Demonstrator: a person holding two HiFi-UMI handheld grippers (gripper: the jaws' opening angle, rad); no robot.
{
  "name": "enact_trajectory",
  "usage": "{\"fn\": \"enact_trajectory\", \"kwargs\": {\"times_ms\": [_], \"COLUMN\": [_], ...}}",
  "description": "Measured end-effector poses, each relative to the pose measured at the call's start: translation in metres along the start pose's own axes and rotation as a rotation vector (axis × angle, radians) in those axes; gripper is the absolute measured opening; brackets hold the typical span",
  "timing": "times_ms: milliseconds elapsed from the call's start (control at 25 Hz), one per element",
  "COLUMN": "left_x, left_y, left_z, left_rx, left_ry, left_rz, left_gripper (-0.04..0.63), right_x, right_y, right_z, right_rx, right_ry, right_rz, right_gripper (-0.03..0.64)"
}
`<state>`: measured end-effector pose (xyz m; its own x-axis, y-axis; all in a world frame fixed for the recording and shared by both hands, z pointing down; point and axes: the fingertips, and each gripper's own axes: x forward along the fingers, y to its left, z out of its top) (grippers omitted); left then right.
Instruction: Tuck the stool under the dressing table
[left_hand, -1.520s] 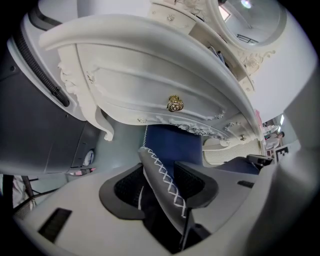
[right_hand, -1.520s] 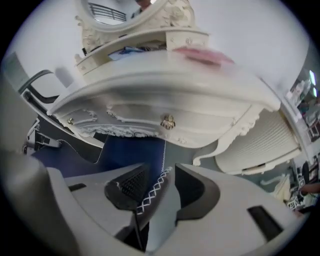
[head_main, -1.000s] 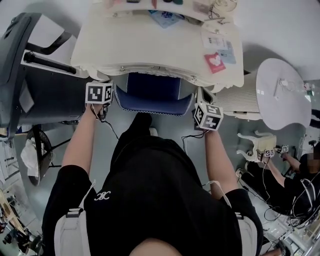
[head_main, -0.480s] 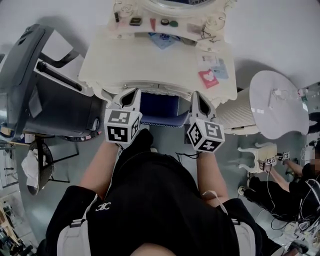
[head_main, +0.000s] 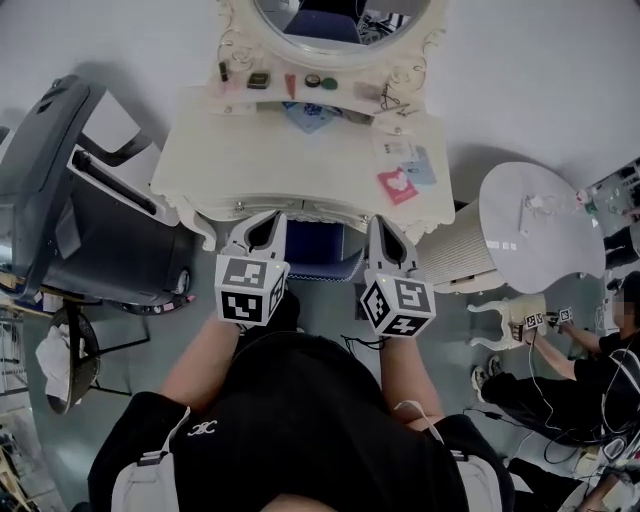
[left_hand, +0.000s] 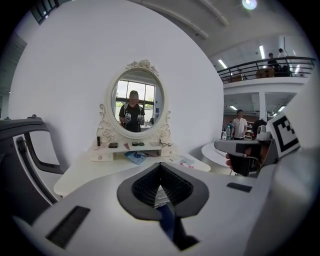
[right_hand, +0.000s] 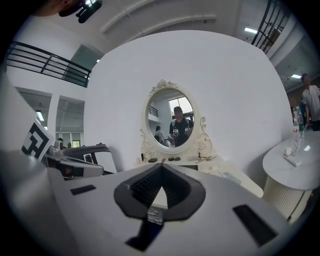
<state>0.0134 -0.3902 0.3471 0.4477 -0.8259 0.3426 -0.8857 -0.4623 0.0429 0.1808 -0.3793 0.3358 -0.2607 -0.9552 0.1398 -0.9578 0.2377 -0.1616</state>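
Left hand-held gripper (head_main: 264, 222) and right hand-held gripper (head_main: 383, 228) are both closed with nothing between the jaws, held at the dressing table's (head_main: 290, 165) front edge. Between them, the blue stool (head_main: 318, 245) sits tucked beneath the tabletop.

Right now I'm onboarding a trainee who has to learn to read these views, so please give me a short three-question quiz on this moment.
1. True or false: the blue stool sits in the front opening of the dressing table, at least partly under its top.
2. The left gripper and right gripper are: A) both shut and empty; B) both wide open; C) both clamped on the stool.
3. In the head view, what round white piece of furniture stands just right of the dressing table?
Key: 1 true; 2 A; 3 a side table.
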Motion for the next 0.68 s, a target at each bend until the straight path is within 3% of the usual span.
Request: {"fn": "enact_trajectory", "kwargs": {"times_ms": [240,680], "left_x": [-0.006,-0.009], "left_y": [0.0,0.016], "left_z": [-0.003,-0.019], "left_rx": [0.013,-0.048], "left_ry": [0.002,0.032], "left_rz": [0.02,0.062], "left_gripper": [0.005,0.005], "right_x": [0.004,0.005], "right_y": [0.004,0.019], "right_z": [-0.002,-0.015], "right_rx": [0.021,0.009], "right_ry": [-0.012,0.021], "right_rz": [0.007,0.033], "right_gripper": [0.008,0.008]}}
